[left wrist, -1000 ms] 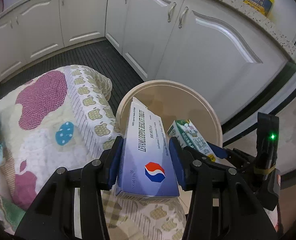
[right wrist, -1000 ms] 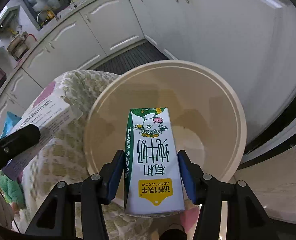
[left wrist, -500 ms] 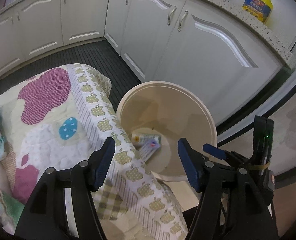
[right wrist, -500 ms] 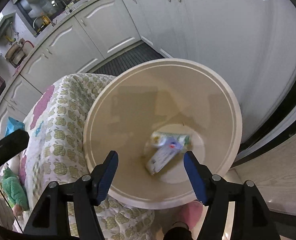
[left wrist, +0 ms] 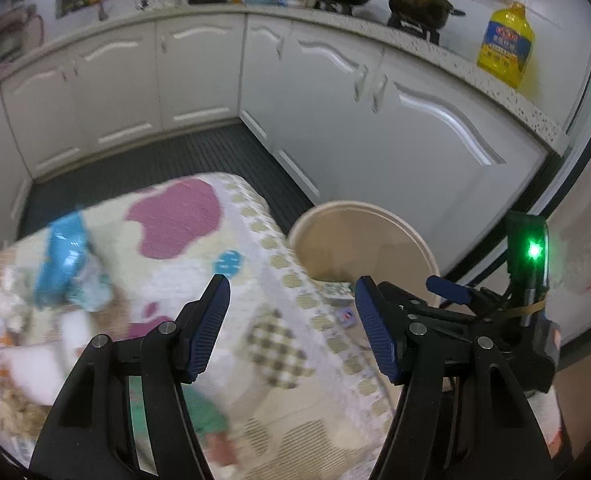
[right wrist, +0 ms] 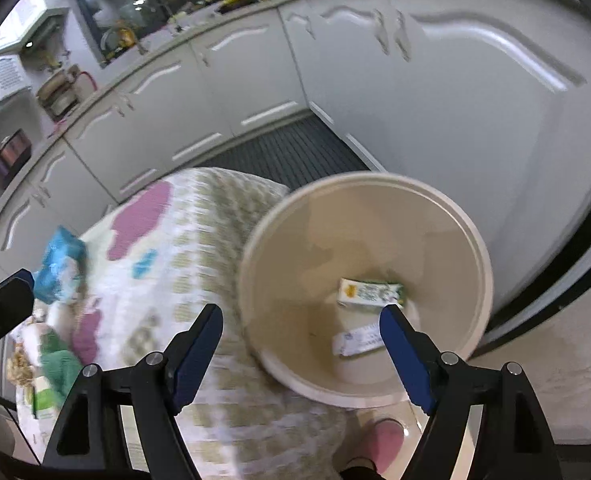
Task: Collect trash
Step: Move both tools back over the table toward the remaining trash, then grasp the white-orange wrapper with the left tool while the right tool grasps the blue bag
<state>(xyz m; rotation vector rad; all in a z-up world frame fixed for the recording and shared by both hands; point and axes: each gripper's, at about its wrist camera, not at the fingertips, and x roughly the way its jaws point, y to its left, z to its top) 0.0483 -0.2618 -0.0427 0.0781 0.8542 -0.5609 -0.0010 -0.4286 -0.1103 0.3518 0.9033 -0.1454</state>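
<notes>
Apple-print tablecloth [left wrist: 255, 264] beside beige bin [right wrist: 447, 216], white kitchen cabinets [left wrist: 415, 128] behind.

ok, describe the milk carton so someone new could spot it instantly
Find the round beige bin on the floor between the patterned tablecloth and the white cabinets. The milk carton lies on its side at the bottom. It is green and white with a yellow patch, unlike the plain white-and-blue box just nearer the camera.
</notes>
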